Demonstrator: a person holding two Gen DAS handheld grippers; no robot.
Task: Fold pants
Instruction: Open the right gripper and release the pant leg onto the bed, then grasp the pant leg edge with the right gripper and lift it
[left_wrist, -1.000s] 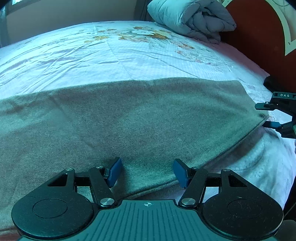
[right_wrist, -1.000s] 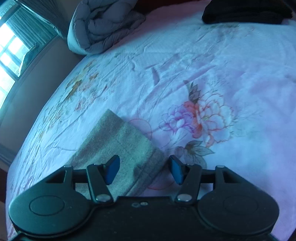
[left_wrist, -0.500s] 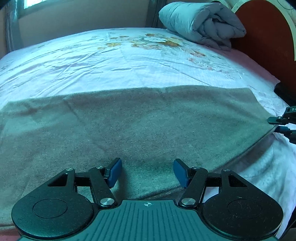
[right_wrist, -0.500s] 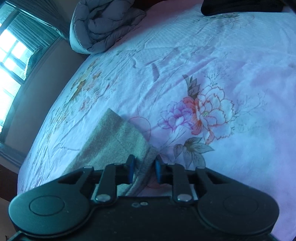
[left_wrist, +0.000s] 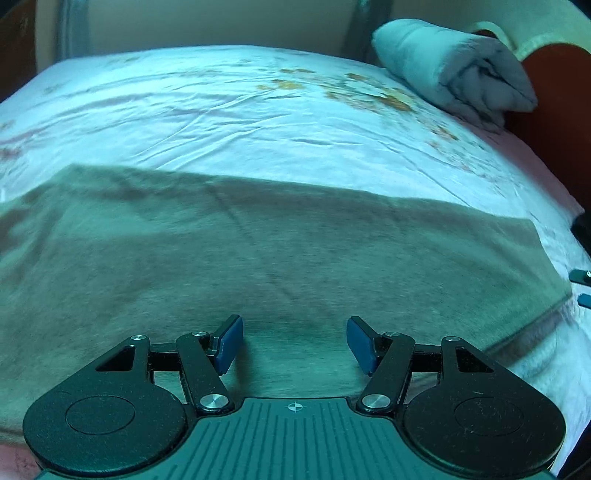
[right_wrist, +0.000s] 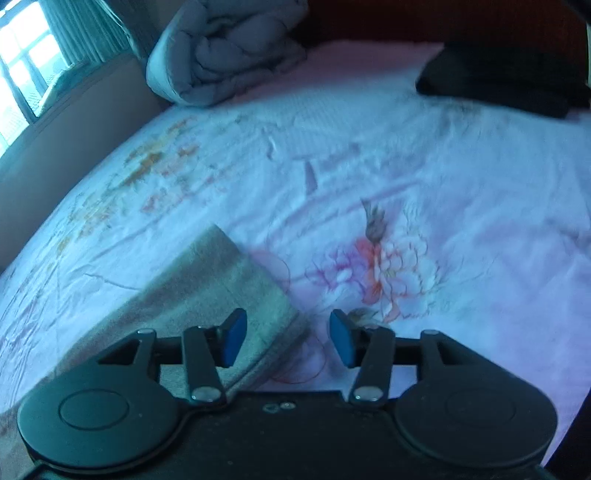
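Note:
The grey-green pants (left_wrist: 258, 258) lie flat in a long band across the floral bed sheet. My left gripper (left_wrist: 294, 343) is open and empty, just above the pants' near edge. In the right wrist view one end of the pants (right_wrist: 207, 295) lies at lower left. My right gripper (right_wrist: 288, 341) is open, with the pants' end corner between and under its blue pads; it grips nothing. The right gripper's fingertips (left_wrist: 583, 277) show at the right edge of the left wrist view, beside the pants' end.
A rolled grey quilt (left_wrist: 454, 70) lies at the head of the bed by the red headboard (left_wrist: 554, 110); it also shows in the right wrist view (right_wrist: 221, 55). A dark folded garment (right_wrist: 498, 81) lies at the far right. A window (right_wrist: 26, 66) is at left.
My right gripper closed on the pants' end corner half a second ago and is now open again. The left gripper stayed open and shifted its view slightly left.

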